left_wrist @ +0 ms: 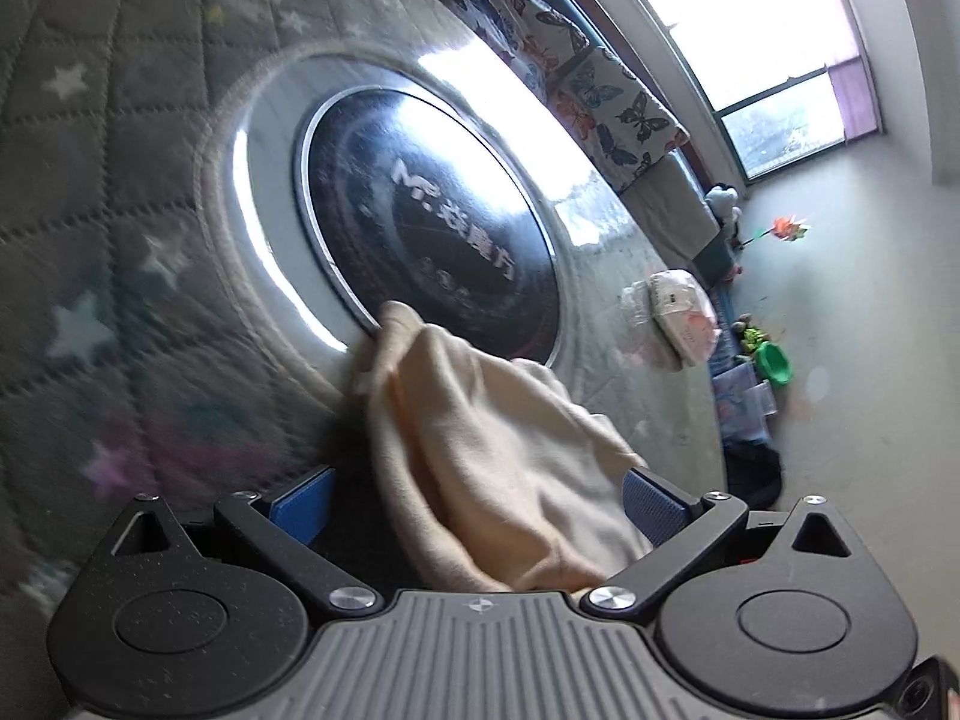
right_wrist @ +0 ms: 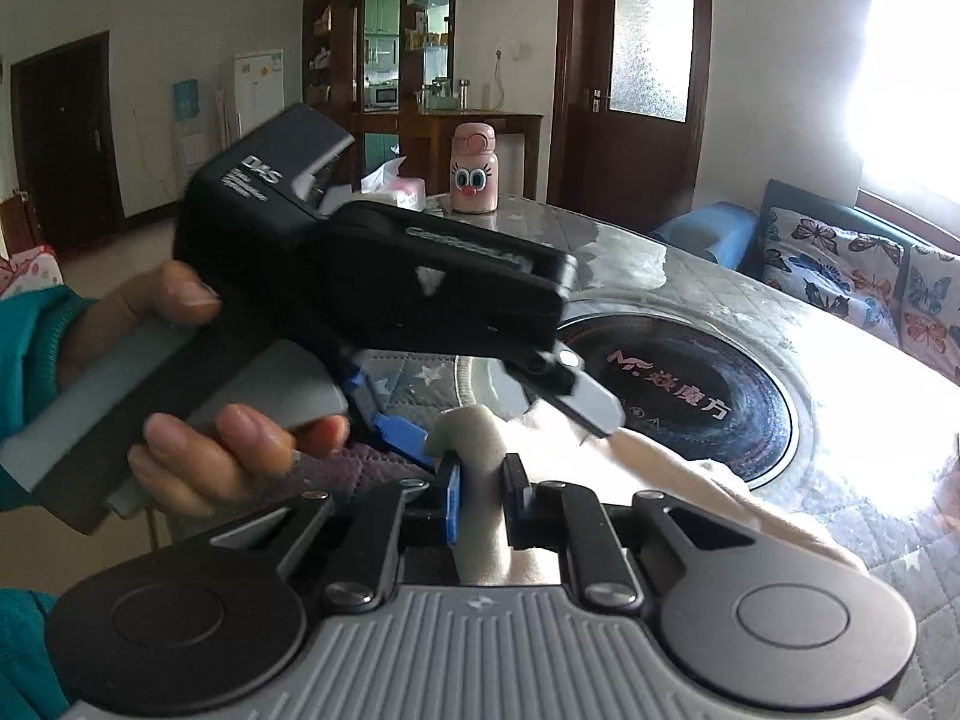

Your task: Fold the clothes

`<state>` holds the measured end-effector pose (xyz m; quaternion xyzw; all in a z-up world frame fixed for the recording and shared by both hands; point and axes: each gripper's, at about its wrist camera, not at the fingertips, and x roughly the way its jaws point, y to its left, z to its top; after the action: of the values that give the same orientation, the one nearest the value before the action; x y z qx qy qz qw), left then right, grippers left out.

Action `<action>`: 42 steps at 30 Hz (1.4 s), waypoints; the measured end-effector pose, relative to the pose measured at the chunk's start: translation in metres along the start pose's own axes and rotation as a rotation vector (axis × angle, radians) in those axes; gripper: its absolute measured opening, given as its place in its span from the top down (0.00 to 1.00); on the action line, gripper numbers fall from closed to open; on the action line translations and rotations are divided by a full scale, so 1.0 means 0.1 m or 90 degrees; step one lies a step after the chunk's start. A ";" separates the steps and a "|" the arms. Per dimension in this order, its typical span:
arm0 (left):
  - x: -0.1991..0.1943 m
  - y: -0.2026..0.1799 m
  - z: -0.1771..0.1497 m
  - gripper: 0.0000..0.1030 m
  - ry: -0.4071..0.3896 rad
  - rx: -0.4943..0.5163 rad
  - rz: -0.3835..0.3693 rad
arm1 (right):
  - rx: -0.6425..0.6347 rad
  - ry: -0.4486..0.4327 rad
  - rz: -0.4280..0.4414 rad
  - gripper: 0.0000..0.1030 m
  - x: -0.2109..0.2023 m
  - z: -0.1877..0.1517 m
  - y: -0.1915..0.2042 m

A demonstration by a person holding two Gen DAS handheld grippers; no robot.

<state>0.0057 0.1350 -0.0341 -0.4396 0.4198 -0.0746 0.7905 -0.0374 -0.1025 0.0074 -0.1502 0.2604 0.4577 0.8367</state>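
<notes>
A cream cloth point(left_wrist: 492, 468) lies bunched between the wide-apart blue pads of my left gripper point(left_wrist: 474, 501), which is open; the cloth drapes over the gripper's body and reaches the black glass disc point(left_wrist: 432, 222). In the right wrist view my right gripper point(right_wrist: 483, 495) is shut on a fold of the same cream cloth point(right_wrist: 678, 486), which trails right across the table. The left gripper point(right_wrist: 504, 414), held in a hand, hovers just above and in front of it, its fingers open over the cloth.
The round table has a grey quilted star cover point(left_wrist: 90, 210) under glass, with a black induction plate point(right_wrist: 690, 384) in the middle. A pink bottle point(right_wrist: 474, 168) and a tissue box point(right_wrist: 399, 189) stand at the far edge. A butterfly-print sofa point(right_wrist: 852, 276) is beyond.
</notes>
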 end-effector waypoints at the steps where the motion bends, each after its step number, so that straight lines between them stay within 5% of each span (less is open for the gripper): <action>1: 0.04 0.01 0.00 0.20 0.006 -0.009 -0.012 | 0.002 -0.002 0.003 0.88 -0.01 -0.01 0.00; 7: 0.17 0.14 -0.04 0.73 0.020 -0.052 -0.026 | 0.016 -0.004 0.015 0.85 0.00 -0.06 -0.02; 9: 0.18 0.20 -0.04 0.78 0.021 -0.058 -0.028 | 0.027 -0.005 0.019 0.81 -0.03 -0.11 -0.04; 16: 0.17 0.18 -0.05 0.78 0.018 -0.033 -0.025 | 0.097 -0.019 -0.041 0.66 -0.29 -0.32 -0.32; 27: 0.16 0.04 -0.09 0.78 0.005 0.035 0.008 | 0.291 -0.010 -0.251 0.54 -0.53 -0.82 -1.33; 33: 0.17 -0.03 -0.12 0.78 -0.001 0.062 0.024 | 0.400 -0.012 -0.241 0.54 -0.53 -1.07 -1.68; 38: 0.21 -0.09 -0.14 0.78 -0.007 0.086 0.034 | 0.409 -0.025 -0.227 0.57 -0.48 -1.11 -1.71; 42: 0.23 -0.18 -0.17 0.78 -0.011 0.124 0.053 | 0.401 -0.024 -0.218 0.74 -0.41 -1.05 -1.65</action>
<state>0.0123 0.1023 -0.0385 -0.3432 0.4216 -0.0782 0.8356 0.0528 -0.2703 -0.0528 0.0820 0.3446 0.2108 0.9111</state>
